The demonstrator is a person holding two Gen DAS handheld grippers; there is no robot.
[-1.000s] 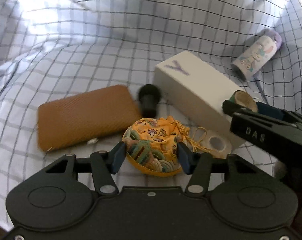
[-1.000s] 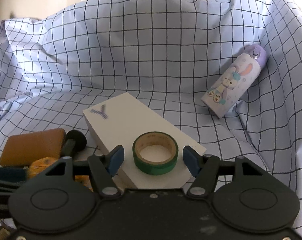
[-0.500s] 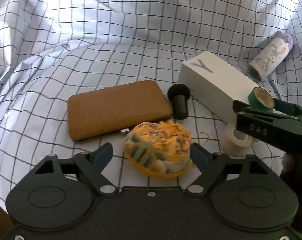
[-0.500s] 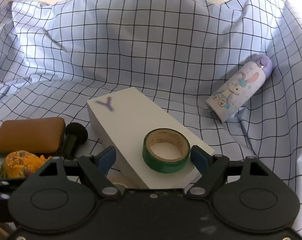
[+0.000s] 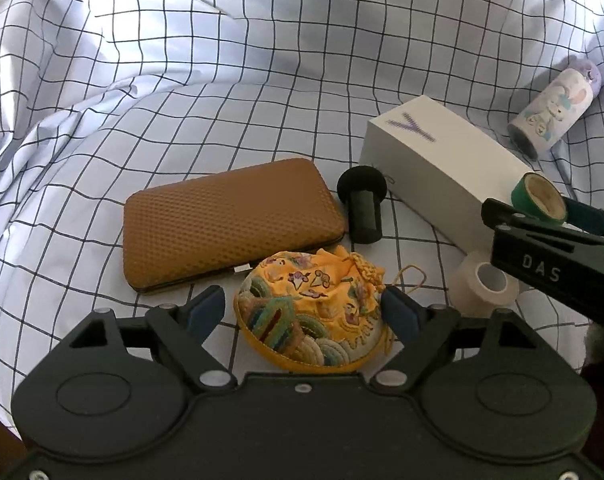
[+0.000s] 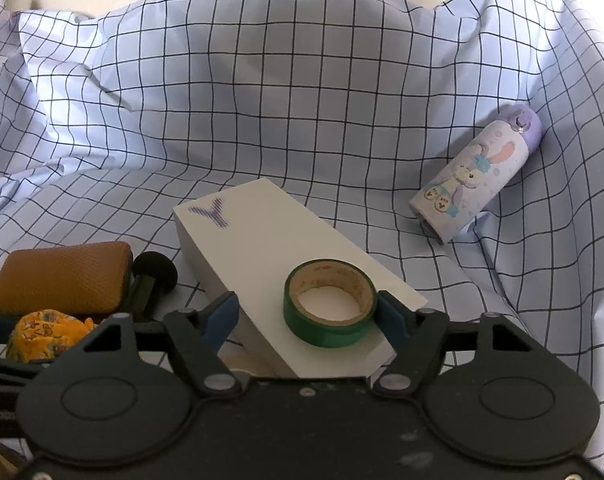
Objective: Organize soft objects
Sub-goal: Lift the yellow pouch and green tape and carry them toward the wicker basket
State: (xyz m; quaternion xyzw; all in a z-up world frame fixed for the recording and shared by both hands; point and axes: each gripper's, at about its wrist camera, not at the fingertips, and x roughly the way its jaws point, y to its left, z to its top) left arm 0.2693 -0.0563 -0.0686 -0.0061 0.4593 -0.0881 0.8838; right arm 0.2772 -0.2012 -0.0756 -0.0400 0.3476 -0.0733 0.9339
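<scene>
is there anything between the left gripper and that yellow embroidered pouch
Nothing visible. The yellow pouch already lies between the open fingers of the left gripper, which have just been opening; the brown case and white tape roll sit off to the sides.

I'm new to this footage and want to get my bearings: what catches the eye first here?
The yellow pouch sits between the left gripper's open jaws, beside a brown case. A green tape roll lies on the white box, with the right gripper's right finger touching it. A bunny-print bottle lies further right on the checked cloth.
</scene>
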